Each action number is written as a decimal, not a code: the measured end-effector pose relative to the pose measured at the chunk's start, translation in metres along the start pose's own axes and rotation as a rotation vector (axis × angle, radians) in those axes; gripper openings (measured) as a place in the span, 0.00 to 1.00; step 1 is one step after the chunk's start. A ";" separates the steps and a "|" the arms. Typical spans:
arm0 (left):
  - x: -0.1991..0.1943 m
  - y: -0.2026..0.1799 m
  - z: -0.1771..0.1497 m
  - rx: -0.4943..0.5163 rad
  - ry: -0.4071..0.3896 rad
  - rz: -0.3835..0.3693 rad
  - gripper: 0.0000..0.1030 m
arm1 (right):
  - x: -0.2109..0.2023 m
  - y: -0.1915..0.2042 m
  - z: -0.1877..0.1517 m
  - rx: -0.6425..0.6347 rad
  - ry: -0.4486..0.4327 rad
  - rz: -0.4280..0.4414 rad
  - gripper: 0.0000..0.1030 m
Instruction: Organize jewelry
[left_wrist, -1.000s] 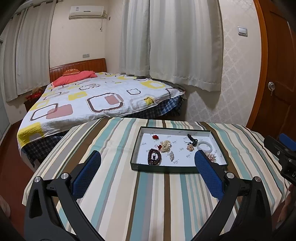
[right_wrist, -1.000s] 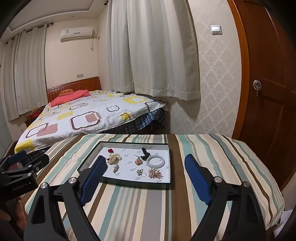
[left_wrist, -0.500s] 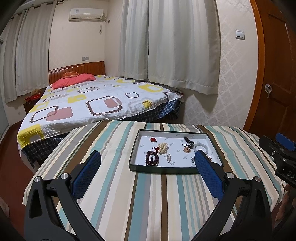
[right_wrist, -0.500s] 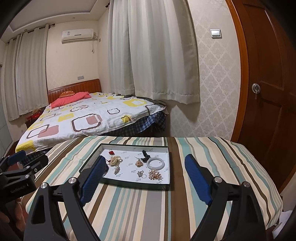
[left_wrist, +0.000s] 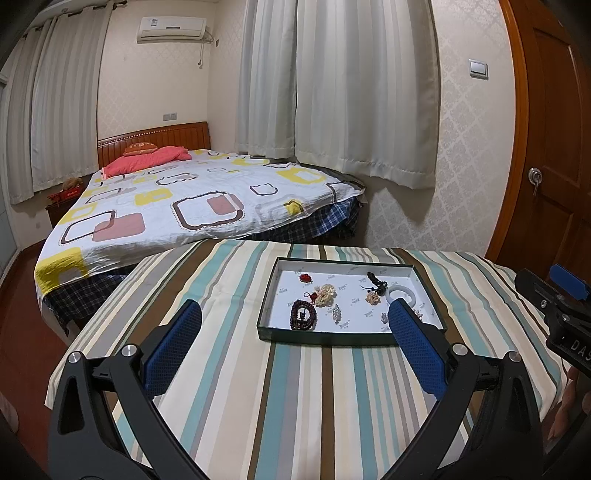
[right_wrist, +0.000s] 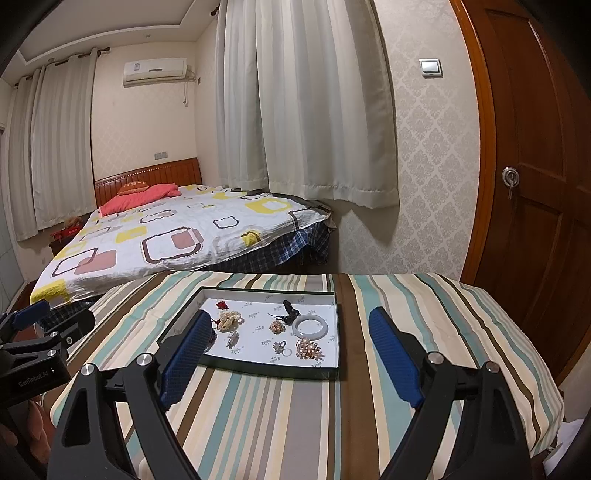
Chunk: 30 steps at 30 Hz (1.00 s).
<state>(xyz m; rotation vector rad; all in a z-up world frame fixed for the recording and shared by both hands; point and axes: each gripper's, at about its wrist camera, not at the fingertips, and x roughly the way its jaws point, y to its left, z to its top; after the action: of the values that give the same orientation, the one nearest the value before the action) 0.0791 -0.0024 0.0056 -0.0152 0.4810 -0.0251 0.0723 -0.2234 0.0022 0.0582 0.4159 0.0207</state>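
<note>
**Desk:** What's nearest the lens?

**Photographer:** The left gripper (left_wrist: 291, 347) and right gripper (right_wrist: 290, 354), jaws spread wide and holding nothing, above a striped tablecloth (right_wrist: 295, 413).

**Desk:** And the jewelry?

**Photographer:** In a shallow dark-rimmed tray (right_wrist: 258, 367) mid-table: a white bangle (right_wrist: 311, 326), dark bead bracelet (left_wrist: 303, 314), small brooches.

**Desk:** Behind?

**Photographer:** A bed (left_wrist: 177, 206), pale curtains (right_wrist: 306, 110), a wooden door (right_wrist: 535, 184).

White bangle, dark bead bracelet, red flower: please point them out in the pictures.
White bangle (right_wrist: 311, 326): right wrist view, front of its ring.
Dark bead bracelet (left_wrist: 303, 314): left wrist view, its beads.
Red flower (right_wrist: 222, 305): right wrist view, its middle.
</note>
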 end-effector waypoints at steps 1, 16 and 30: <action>0.000 0.000 0.000 0.001 0.000 0.003 0.96 | 0.000 0.000 0.000 0.000 0.000 0.000 0.82; 0.002 0.000 0.000 -0.006 0.007 0.004 0.96 | 0.000 0.001 0.001 -0.001 0.003 0.001 0.82; 0.002 -0.003 -0.002 0.009 0.002 -0.013 0.96 | 0.001 0.001 0.001 -0.003 0.004 0.002 0.82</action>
<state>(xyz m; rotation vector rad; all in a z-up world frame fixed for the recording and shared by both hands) 0.0805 -0.0057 0.0030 -0.0091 0.4827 -0.0405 0.0730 -0.2225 0.0025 0.0555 0.4193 0.0233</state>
